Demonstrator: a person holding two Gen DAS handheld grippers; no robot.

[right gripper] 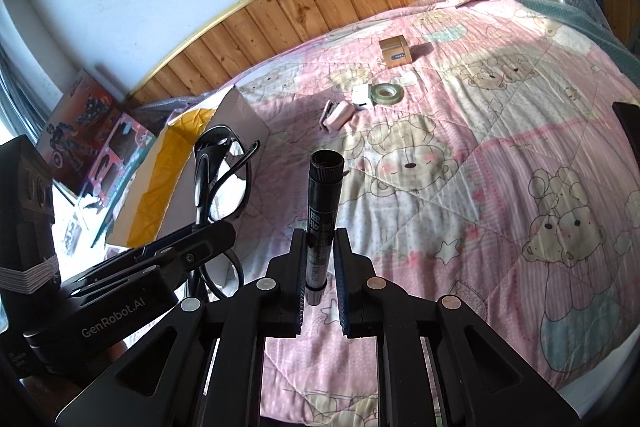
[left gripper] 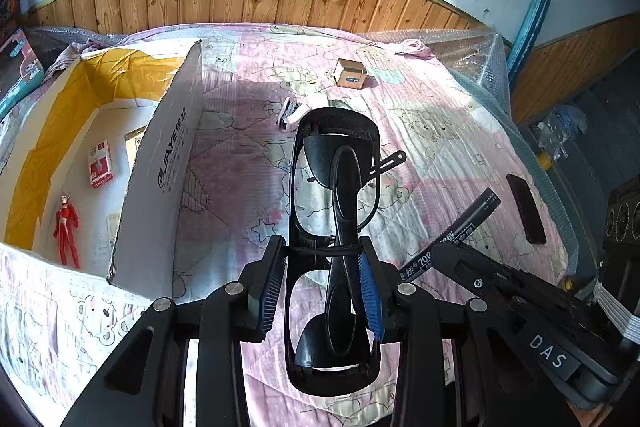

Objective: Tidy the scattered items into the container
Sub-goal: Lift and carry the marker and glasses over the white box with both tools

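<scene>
My left gripper (left gripper: 323, 251) is shut on a pair of black glasses (left gripper: 336, 187), folded and held above the pink quilt. The right gripper (right gripper: 319, 239) is shut on a black marker (right gripper: 322, 211) that points forward. Each tool shows in the other's view: the marker (left gripper: 460, 227) low right, the glasses (right gripper: 222, 179) at left. The open cardboard box (left gripper: 160, 163) with a yellow lining lies left of the glasses. Inside it are a red figure (left gripper: 66, 227) and a small red and white pack (left gripper: 100, 163).
On the quilt farther back lie a small brown box (right gripper: 396, 53), a tape roll (right gripper: 386, 93), a white cube (right gripper: 362, 97) and a pink stapler (right gripper: 338, 113). A dark phone (left gripper: 526, 209) rests near the right edge. Toy boxes (right gripper: 96, 135) stand by the wall.
</scene>
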